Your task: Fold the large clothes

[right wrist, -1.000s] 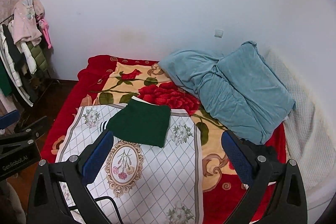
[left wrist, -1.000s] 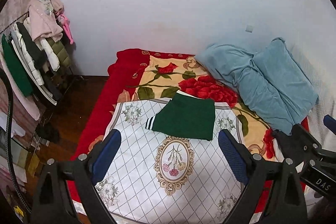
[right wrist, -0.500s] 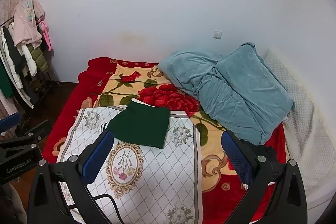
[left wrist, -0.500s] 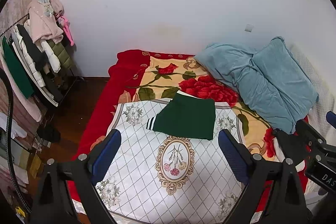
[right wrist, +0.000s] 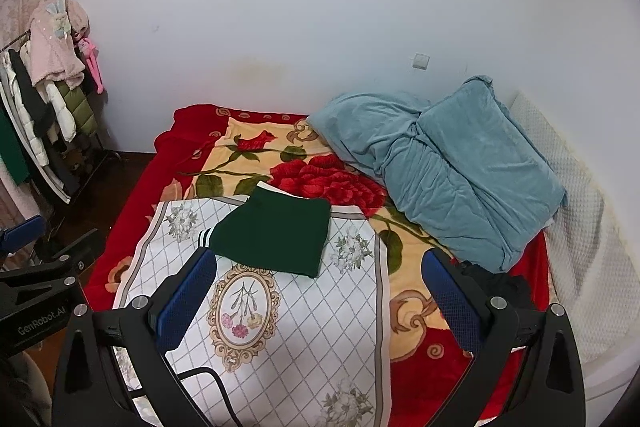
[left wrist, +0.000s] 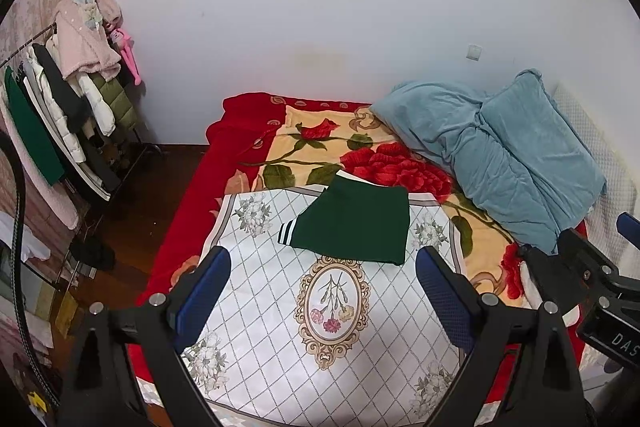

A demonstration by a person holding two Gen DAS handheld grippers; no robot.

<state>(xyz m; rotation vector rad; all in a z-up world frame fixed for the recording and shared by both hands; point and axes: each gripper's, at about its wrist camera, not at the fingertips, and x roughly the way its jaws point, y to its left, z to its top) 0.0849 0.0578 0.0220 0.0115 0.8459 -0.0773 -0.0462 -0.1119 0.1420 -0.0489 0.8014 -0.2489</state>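
Black heap [right wrist: 496,283] (right view only).

Soft, even indoor light fills both views, and the white wall [left wrist: 320,7] reads bright with a faint bluish cast. Shadows on the bed [right wrist: 240,147] are weak. The floor left of the bed is dim. Fisheye distortion bends the wall and bed edges, and black vignette cuts the corners. Focus is sharp throughout, without glare.
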